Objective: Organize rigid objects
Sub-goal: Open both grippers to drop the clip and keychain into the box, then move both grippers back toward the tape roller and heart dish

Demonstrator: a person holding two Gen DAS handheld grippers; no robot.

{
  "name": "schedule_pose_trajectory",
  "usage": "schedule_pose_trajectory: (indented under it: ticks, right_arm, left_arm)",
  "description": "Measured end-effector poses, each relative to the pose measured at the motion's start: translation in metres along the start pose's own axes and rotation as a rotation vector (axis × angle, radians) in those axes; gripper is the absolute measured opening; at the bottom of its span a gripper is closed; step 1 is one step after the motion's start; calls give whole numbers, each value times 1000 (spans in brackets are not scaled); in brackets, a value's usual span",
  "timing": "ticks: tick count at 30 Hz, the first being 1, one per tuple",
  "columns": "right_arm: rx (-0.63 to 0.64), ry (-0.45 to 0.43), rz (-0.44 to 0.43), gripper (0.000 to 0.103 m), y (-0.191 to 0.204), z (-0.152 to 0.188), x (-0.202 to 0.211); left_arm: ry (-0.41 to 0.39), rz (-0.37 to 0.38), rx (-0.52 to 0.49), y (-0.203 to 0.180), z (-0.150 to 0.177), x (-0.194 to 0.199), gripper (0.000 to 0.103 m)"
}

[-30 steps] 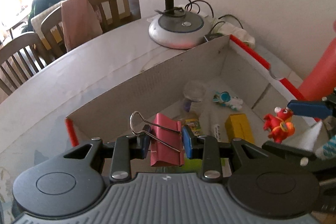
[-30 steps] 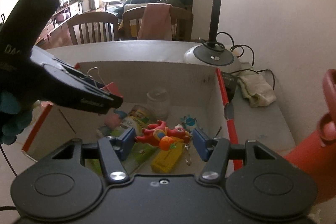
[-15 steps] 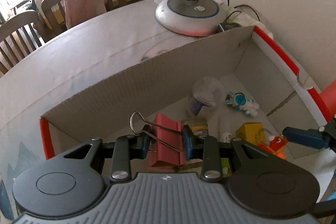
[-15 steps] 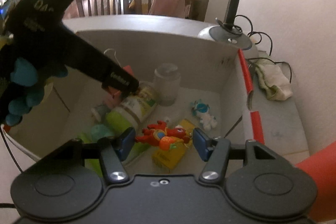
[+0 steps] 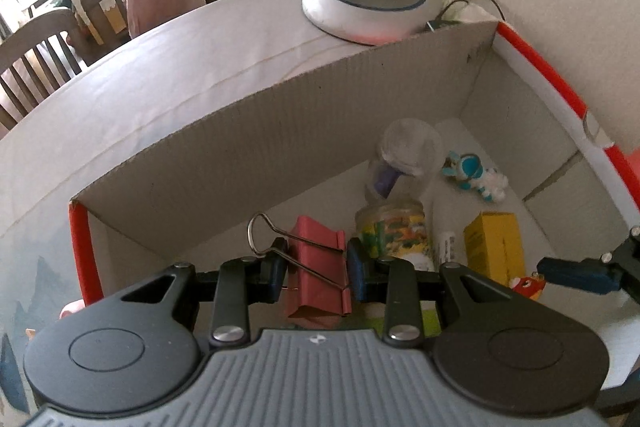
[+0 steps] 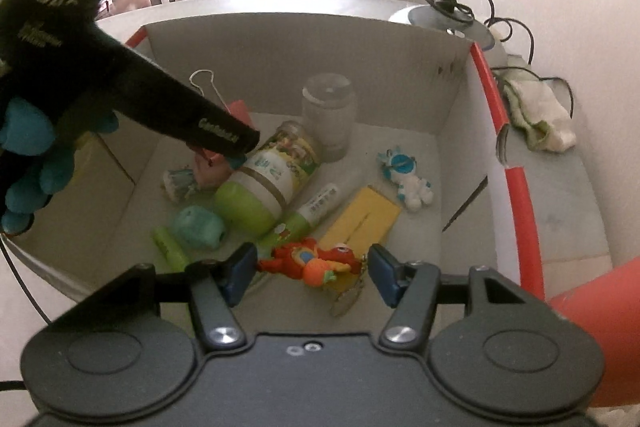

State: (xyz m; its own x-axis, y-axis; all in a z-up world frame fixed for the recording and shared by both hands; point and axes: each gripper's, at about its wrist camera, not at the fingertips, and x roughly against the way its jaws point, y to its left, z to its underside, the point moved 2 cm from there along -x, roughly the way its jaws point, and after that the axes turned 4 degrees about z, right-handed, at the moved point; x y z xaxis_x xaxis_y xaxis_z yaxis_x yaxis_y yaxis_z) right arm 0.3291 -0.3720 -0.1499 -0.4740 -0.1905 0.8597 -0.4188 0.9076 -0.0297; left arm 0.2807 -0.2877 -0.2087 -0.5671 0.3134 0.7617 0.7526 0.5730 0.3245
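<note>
Over the cardboard box [image 5: 472, 39], my left gripper [image 5: 316, 273] pinches the pink binder clip [image 5: 318, 267]; my right gripper [image 6: 311, 273] stands half open around the red toy figure [image 6: 310, 261], grip uncertain.

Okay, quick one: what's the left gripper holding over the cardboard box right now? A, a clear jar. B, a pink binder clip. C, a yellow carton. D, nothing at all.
B: the left gripper is closed on the pink binder clip, its wire handle sticking up, above the cardboard box.
</note>
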Motion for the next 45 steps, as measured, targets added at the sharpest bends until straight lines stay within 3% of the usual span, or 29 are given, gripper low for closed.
schedule_pose_trajectory:
  ticks: [6, 9, 11, 29, 45]
  right_arm:
    - [-15, 4, 1, 64, -2, 1, 2]
    - [-19, -11, 7, 75, -2, 1, 7]
    - [-19, -15, 6, 75, -2, 0, 9]
    - [-23, -142, -26, 83, 0, -1, 56]
    - [-70, -251, -94, 93, 18, 9, 110]
  left_arm:
    - [10, 4, -35, -4, 2, 3, 33]
    - [0, -13, -47, -5, 5, 6, 51]
    - [-18, -19, -63, -7, 8, 11, 60]
    - [-129, 72, -80, -17, 26, 77, 60]
    - [-260, 149, -37, 3, 63, 156, 74]
